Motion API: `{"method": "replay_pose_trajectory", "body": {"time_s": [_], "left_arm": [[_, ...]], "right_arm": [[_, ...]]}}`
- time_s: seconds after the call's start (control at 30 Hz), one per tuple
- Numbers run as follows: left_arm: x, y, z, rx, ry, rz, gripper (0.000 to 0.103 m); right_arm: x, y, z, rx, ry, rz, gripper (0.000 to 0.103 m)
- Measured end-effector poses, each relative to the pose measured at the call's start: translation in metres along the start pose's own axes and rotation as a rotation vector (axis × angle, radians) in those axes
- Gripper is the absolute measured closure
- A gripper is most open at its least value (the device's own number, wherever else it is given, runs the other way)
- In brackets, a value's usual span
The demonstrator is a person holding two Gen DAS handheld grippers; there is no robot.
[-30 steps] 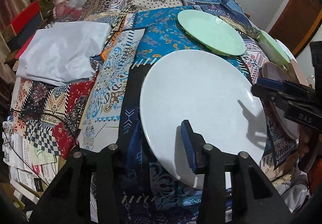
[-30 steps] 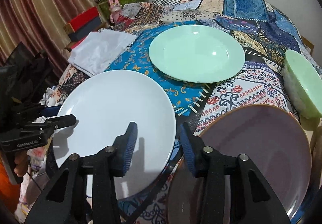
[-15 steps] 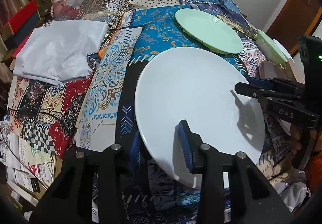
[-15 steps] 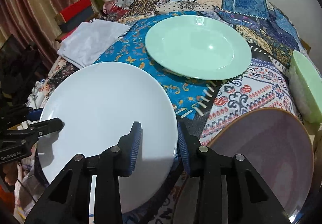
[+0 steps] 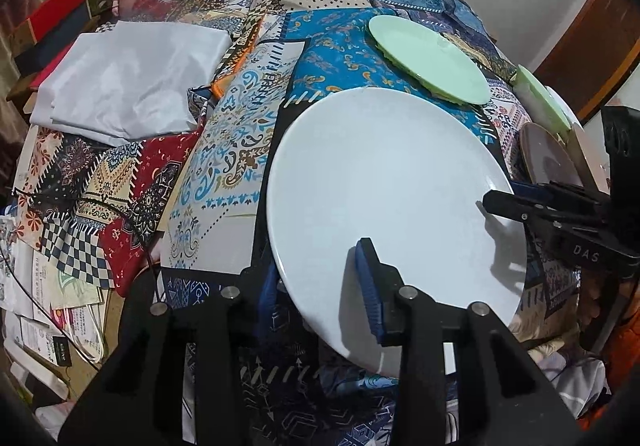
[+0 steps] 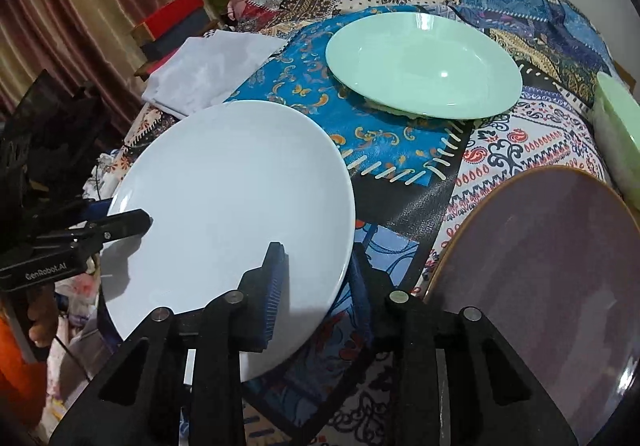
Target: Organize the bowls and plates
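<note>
In the left wrist view, the white plate is held tilted above the patchwork cloth, its rim clamped by the left gripper at the near edge, while "DAS" is read on the right gripper, which is pinched on the far rim. In the right wrist view, the same plate is gripped at its near rim by the right gripper's jaws, which have just been closing; "GenRobot.AI" is read on the left gripper, and a green plate and a purple plate are seen beyond and beside it.

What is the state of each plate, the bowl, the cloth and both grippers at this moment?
white plate: gripped at two opposite rim spots, tilted.
left gripper: shut on white plate's rim.
right gripper: just closing, shut on white plate's rim.
green plate: flat on the quilt, empty.
purple plate: lying free, empty.
green bowl: free, at the quilt's edge.
white cloth: folded.
</note>
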State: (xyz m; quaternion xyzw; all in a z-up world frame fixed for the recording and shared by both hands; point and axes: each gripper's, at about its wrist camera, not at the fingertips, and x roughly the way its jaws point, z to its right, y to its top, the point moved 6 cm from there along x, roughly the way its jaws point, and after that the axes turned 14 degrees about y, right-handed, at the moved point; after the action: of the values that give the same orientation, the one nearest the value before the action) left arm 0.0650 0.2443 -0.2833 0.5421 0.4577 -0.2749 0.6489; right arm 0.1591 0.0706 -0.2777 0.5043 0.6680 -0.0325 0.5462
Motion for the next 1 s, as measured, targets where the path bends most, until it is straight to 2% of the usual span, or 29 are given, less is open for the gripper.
{"method": "replay_pose_trajectory", "body": {"time_s": [0.33, 0.77, 1.0], "left_arm": [[-0.004, 0.008, 0.001, -0.014, 0.053, 0.024, 0.065], [-0.024, 0.022, 0.007, -0.066, 0.058, 0.076, 0.065], [-0.039, 0.029, 0.024, -0.035, 0.057, 0.121, 0.065]], "right_arm": [[-0.003, 0.001, -0.001, 0.021, 0.02, 0.027, 0.075], [-0.028, 0.003, -0.005, 0.014, 0.027, 0.101, 0.076], [-0.046, 0.002, 0.0, 0.024, 0.013, 0.148, 0.076]]}}
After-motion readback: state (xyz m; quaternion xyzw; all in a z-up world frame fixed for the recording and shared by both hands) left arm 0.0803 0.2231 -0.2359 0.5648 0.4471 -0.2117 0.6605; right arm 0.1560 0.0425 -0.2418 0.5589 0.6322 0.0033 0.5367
